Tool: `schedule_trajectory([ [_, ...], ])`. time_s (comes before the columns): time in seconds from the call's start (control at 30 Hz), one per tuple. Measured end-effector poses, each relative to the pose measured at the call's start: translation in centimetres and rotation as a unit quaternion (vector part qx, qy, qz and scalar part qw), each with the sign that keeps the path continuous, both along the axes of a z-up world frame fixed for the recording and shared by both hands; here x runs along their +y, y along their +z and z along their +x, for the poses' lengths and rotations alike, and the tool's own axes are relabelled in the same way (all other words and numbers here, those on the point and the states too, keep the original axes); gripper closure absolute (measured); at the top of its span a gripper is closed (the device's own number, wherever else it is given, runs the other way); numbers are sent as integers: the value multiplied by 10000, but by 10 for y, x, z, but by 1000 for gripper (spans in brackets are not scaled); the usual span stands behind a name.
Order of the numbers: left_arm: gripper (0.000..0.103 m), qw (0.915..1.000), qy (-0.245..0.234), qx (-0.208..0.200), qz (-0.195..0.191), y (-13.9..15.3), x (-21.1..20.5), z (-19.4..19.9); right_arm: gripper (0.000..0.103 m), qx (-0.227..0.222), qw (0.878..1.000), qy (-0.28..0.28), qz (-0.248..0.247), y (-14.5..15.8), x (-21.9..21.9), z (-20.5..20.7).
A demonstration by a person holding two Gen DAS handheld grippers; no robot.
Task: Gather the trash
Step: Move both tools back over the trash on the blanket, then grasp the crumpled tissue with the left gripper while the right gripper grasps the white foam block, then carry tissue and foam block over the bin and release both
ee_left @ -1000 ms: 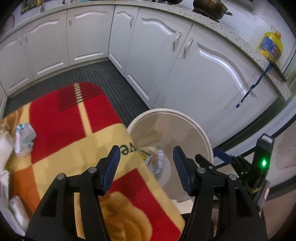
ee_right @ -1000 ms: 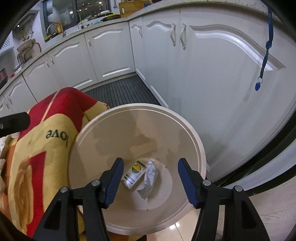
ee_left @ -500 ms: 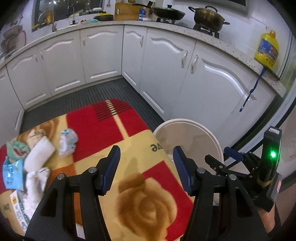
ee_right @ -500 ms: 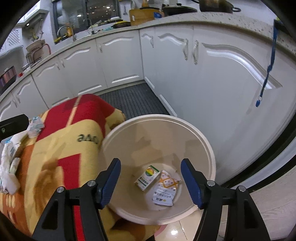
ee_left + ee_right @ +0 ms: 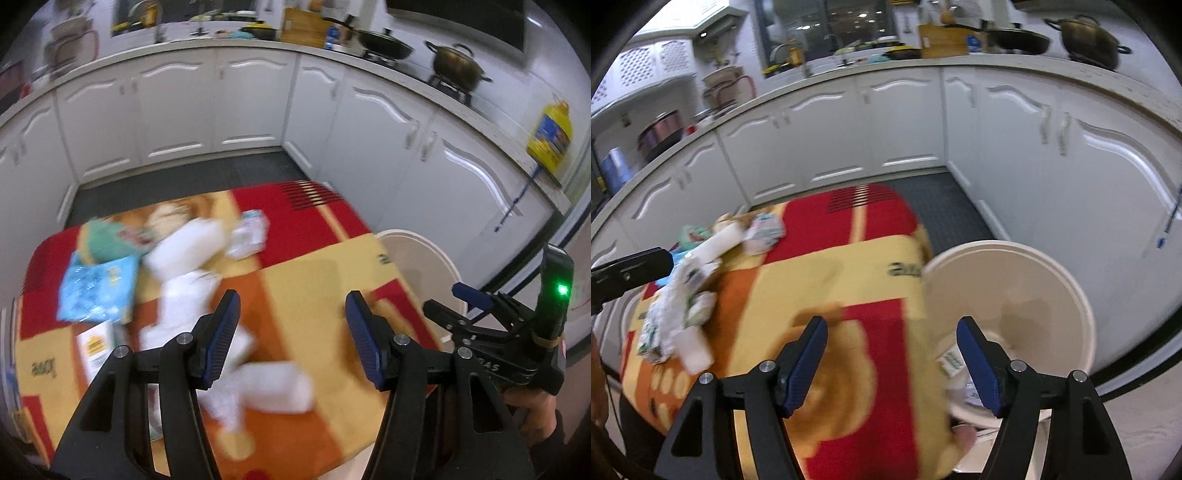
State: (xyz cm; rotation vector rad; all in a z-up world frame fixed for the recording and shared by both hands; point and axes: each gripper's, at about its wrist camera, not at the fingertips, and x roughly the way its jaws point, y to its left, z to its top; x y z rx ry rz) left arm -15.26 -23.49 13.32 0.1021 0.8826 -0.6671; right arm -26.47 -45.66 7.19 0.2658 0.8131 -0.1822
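Note:
A pile of trash lies on the left of a table with a red, yellow and orange cloth [image 5: 317,273]: white wrappers [image 5: 184,251], a blue packet [image 5: 98,288], a small box [image 5: 94,349]. The pile also shows in the right wrist view [image 5: 687,295]. A cream bin [image 5: 1067,291] stands on the floor at the table's right end, with a small box [image 5: 951,363] and wrappers inside. My left gripper [image 5: 291,336] is open and empty above the cloth, near the pile. My right gripper [image 5: 892,360] is open and empty over the table edge beside the bin.
White kitchen cabinets [image 5: 251,107] wrap around behind the table, with pots [image 5: 456,64] and a yellow bottle [image 5: 550,138] on the counter. A dark mat [image 5: 942,206] covers the floor between table and cabinets.
Both grippers have swung left, away from the bin and over the table. The trash pile has come into the middle of the left wrist view. Both stay open and empty.

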Motion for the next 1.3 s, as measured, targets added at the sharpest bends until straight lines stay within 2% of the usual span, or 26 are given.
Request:
schedule_trajectory([
  [0.27, 45, 9978, 554, 360, 44, -20, 68, 27, 33, 95, 9936, 1024, 475, -6, 68, 19],
  [0.4, 45, 9959, 571, 685, -168, -33, 70, 35, 33, 145, 9820, 1709, 797, -13, 108, 31],
  [0.57, 45, 9957, 468, 802, -41, -48, 57, 45, 34, 233, 9752, 2094, 678, -23, 136, 45],
  [0.63, 45, 9956, 419, 838, -10, -54, 51, 49, 51, 246, 9739, 2121, 766, -28, 138, 51],
  [0.73, 46, 9955, 356, 879, 56, -62, 45, 54, 71, 247, 9687, 2177, 1164, -36, 135, 60],
  [0.8, 59, 9952, 339, 913, 127, -67, 42, 57, 75, 206, 9662, 2230, 1280, -37, 136, 61],
  [0.83, 71, 9950, 348, 920, 191, -68, 42, 58, 76, 188, 9656, 2240, 1310, -37, 136, 60],
  [0.93, 82, 9938, 299, 1067, 50, -64, 48, 59, 78, 102, 9652, 2219, 1376, -32, 130, 54],
  [1.13, 85, 9949, 205, 957, -224, -32, 56, 52, 79, -216, 9717, 2020, 1209, -8, 105, 35],
  [1.3, 85, 9957, -126, 802, -439, -4, 31, 38, 79, -401, 9840, 1564, 759, 11, 71, 15],
])
